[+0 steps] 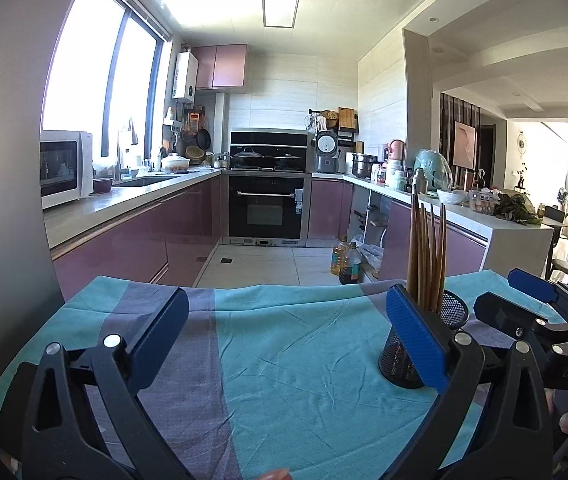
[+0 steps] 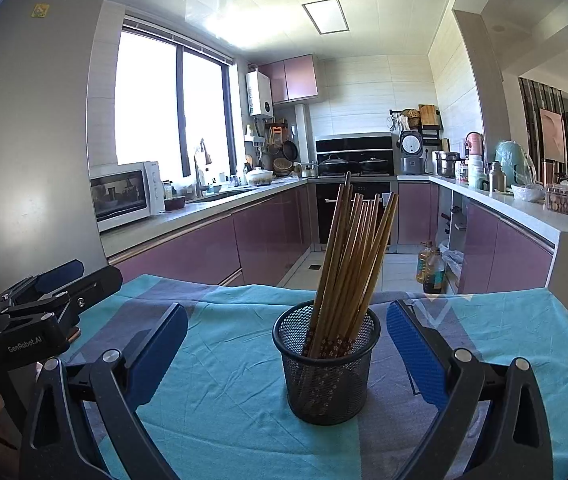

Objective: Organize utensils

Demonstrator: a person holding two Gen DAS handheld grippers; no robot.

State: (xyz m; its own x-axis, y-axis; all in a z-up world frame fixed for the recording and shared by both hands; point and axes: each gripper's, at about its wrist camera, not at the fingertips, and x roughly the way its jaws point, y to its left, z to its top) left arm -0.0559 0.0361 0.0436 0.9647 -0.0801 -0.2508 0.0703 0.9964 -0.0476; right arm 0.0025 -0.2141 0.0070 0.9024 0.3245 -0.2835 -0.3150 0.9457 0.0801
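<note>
The chopsticks (image 2: 350,256) stand together in the mesh cup (image 2: 326,364) on the worktop (image 2: 224,392), probably all sorted; the left gripper (image 1: 288,340) and right gripper (image 2: 287,350) wait spread and empty.

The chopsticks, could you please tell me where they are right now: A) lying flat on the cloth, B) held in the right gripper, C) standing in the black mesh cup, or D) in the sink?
C: the chopsticks stand leaning inside the black mesh cup on the cloth, between the open fingers of the right gripper, which touches nothing.
</note>
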